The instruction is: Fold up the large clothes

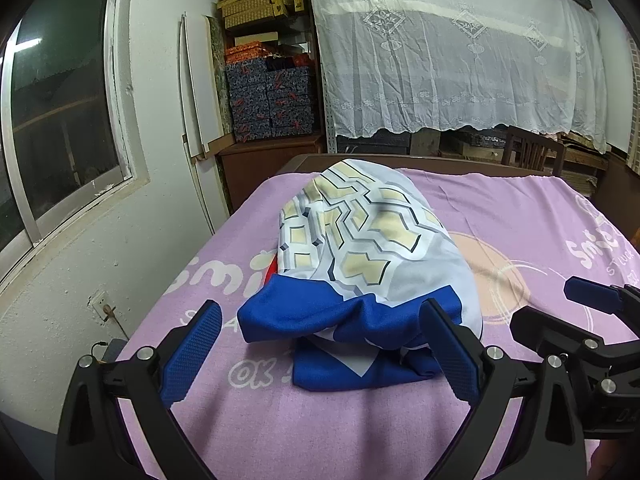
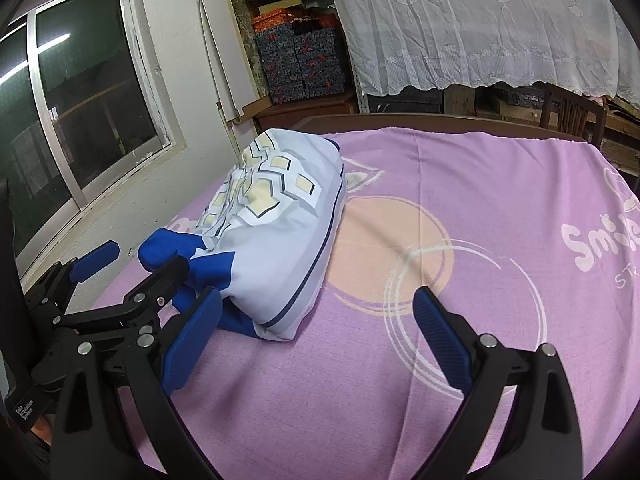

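A folded garment (image 1: 372, 248), white with a yellow and grey geometric print and blue sleeves, lies bundled on the pink blanket (image 1: 280, 420). In the right wrist view the same garment (image 2: 276, 232) sits left of centre. My left gripper (image 1: 324, 348) stands open just in front of the blue sleeve end, its fingers on either side without touching it. My right gripper (image 2: 320, 340) is open over bare blanket to the right of the bundle, its left finger (image 2: 192, 344) close to the blue cloth. Each gripper appears at the edge of the other's view.
The blanket (image 2: 480, 240) covers a table with a dark wooden edge (image 1: 400, 158) at the far side. A window (image 1: 60, 108) and white wall are on the left. Shelves with stacked boxes (image 1: 268, 96), a lace curtain (image 1: 460, 60) and a wooden chair (image 1: 532, 152) stand behind.
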A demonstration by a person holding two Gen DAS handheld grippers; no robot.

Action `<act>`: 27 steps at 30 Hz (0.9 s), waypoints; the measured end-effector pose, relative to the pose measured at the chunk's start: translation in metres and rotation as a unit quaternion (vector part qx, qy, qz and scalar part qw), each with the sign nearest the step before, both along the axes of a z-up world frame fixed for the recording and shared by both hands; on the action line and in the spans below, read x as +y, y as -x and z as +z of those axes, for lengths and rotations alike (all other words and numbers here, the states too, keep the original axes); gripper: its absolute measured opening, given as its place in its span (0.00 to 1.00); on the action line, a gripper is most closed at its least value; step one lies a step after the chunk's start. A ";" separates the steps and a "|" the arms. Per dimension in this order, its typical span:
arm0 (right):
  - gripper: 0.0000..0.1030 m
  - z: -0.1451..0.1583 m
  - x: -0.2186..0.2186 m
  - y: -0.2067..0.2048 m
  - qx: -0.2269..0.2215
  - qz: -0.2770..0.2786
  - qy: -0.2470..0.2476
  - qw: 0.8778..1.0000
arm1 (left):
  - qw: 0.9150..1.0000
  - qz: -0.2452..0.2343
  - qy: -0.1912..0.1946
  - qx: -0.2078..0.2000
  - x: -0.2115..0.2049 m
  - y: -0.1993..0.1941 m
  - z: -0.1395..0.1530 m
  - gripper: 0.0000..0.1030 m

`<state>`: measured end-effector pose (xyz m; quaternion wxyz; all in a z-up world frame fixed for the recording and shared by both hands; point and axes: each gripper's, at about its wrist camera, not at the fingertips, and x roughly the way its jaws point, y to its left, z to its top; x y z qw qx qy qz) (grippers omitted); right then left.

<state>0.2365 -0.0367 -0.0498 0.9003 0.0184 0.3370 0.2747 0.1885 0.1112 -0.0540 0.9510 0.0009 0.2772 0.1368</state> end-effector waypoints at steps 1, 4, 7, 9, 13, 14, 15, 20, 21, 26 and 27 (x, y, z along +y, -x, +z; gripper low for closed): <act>0.91 0.000 0.000 0.000 0.000 0.000 0.000 1.000 | 1.000 0.000 0.000 0.000 -0.001 0.000 0.000 0.96; 0.91 0.000 0.000 0.000 -0.001 0.000 0.000 1.000 | 1.000 -0.013 0.013 0.004 0.002 -0.001 0.001 0.96; 0.91 0.000 0.000 0.000 -0.002 0.000 -0.001 1.000 | 0.997 -0.039 0.070 0.022 0.020 -0.013 0.006 0.96; 0.91 0.004 -0.004 -0.001 -0.012 -0.001 -0.016 1.000 | 0.997 -0.029 0.069 0.029 0.032 -0.021 0.008 0.96; 0.91 0.010 -0.017 -0.017 0.003 -0.015 -0.052 0.999 | 0.998 -0.021 0.041 0.038 0.043 -0.029 0.010 0.96; 0.91 0.012 -0.020 -0.021 0.007 -0.017 -0.058 0.998 | 0.998 -0.019 0.039 0.039 0.045 -0.030 0.009 0.96; 0.91 0.014 -0.022 -0.025 0.009 -0.019 -0.060 0.998 | 0.998 -0.015 0.036 0.040 0.048 -0.032 0.008 0.96; 0.91 0.025 -0.023 -0.048 0.013 -0.025 -0.051 0.998 | 0.998 -0.016 0.041 0.048 0.053 -0.039 0.005 0.96; 0.91 0.026 -0.022 -0.053 0.017 -0.023 -0.050 0.998 | 0.998 -0.019 0.040 0.050 0.053 -0.041 0.005 0.96; 0.91 0.024 -0.012 -0.068 0.028 -0.018 -0.044 0.998 | 0.998 -0.025 0.033 0.054 0.056 -0.050 0.008 0.96; 0.91 0.022 -0.010 -0.070 0.030 -0.016 -0.046 0.998 | 0.998 -0.025 0.035 0.054 0.057 -0.050 0.009 0.96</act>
